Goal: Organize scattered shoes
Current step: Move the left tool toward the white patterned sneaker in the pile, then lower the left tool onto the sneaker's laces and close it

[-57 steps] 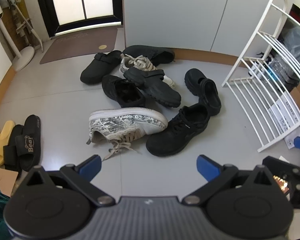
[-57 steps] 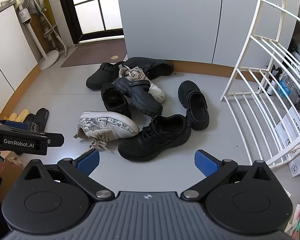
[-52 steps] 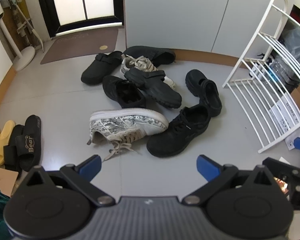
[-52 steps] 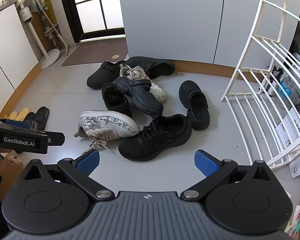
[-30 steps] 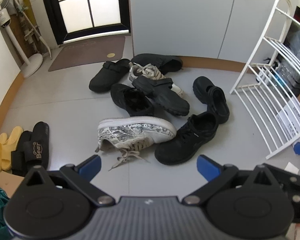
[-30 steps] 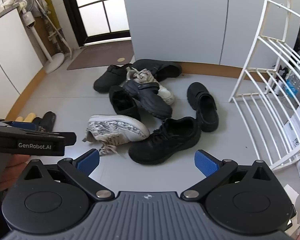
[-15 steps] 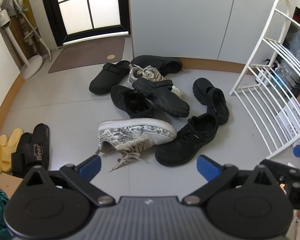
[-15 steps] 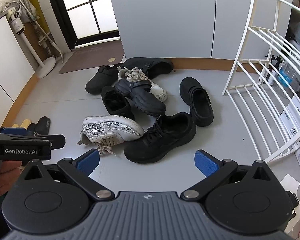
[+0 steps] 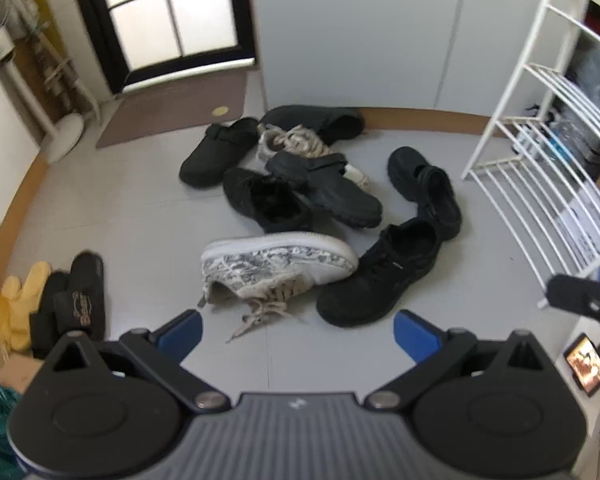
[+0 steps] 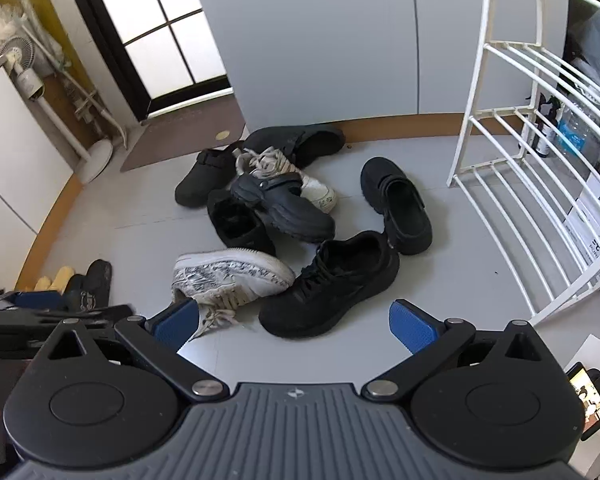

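Observation:
Several shoes lie in a heap on the grey floor. Nearest me are a white patterned sneaker (image 9: 280, 262) (image 10: 232, 274) with loose laces and a black lace-up sneaker (image 9: 380, 276) (image 10: 332, 280). Behind them lie a black clog (image 9: 426, 192) (image 10: 398, 204), a strapped black clog (image 9: 324, 190) (image 10: 286, 206), a fur-lined black slipper (image 9: 266, 202), a white laced sneaker (image 10: 284, 174) and two more black clogs. My left gripper (image 9: 298, 334) hangs open above the floor in front of the heap. My right gripper (image 10: 294, 324) is open too, close over the black sneaker's toe.
A white wire shoe rack (image 9: 540, 152) (image 10: 532, 160) stands at the right. Black slides and yellow slippers (image 9: 56, 304) lie at the left wall. A doormat (image 9: 176, 112) lies before the glass door, and a fan base (image 10: 96, 158) stands by it. Bare floor lies between me and the heap.
Both grippers have moved closer to the heap. The right view has dropped and swung so the black sneaker sits just beyond its fingers. No shoe has moved.

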Demonstrator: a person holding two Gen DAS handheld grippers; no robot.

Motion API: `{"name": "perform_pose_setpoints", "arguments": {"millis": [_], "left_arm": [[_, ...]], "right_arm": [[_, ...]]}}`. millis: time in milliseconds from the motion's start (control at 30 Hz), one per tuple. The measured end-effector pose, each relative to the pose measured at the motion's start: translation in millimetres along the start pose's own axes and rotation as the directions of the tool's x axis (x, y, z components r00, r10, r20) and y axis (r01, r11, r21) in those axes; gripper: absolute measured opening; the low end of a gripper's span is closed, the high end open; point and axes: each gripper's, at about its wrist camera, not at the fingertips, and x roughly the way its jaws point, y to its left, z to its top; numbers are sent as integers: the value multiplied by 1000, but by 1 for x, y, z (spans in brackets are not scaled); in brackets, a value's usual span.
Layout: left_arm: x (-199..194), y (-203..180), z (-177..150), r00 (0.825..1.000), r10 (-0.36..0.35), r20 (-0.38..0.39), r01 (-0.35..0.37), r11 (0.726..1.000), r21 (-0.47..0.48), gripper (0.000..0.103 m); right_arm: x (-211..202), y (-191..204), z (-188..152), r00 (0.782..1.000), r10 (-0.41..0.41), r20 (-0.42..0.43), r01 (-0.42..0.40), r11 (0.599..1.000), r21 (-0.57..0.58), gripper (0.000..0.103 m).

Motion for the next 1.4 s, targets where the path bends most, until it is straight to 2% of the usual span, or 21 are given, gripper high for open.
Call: {"name": "perform_pose_setpoints", "arguments": {"millis": [67,267,433,567,700,933,1067,1400], "left_arm": [[-9,2,6,1000,7,7,-7,1000,-7,103],[-14,4,19,1000,-6,-2,6,999,38,103],[4,13,26,999,-39,-20,39,999,32,103],[22,22,29,998,-59,-18,60,998,17,103],[37,37,33,999,-36,15,37,999,-21,102],[59,51,35,998,-65,-1,65,997,-36,88],[70,59,33,995,-94,-27,92,994,-57,87],[96,61,23,987,-118,-114,111,992,-61,80]], "right_arm": [[-1,-5,4,1000,-11,6,11,1000,6,103],[-12,-16,7,995,85,43,-87,995,55,103],[-15,-20,8,996,25,90,-29,999,45,103],[-9,-19,7,995,20,98,-24,999,44,103],[-3,-18,7,994,15,105,-20,999,44,103],[2,-12,7,986,14,163,-13,1000,-8,103],[4,-9,7,979,18,201,-9,999,-45,103],[39,-15,2,998,19,63,-18,1000,-19,103]]}}
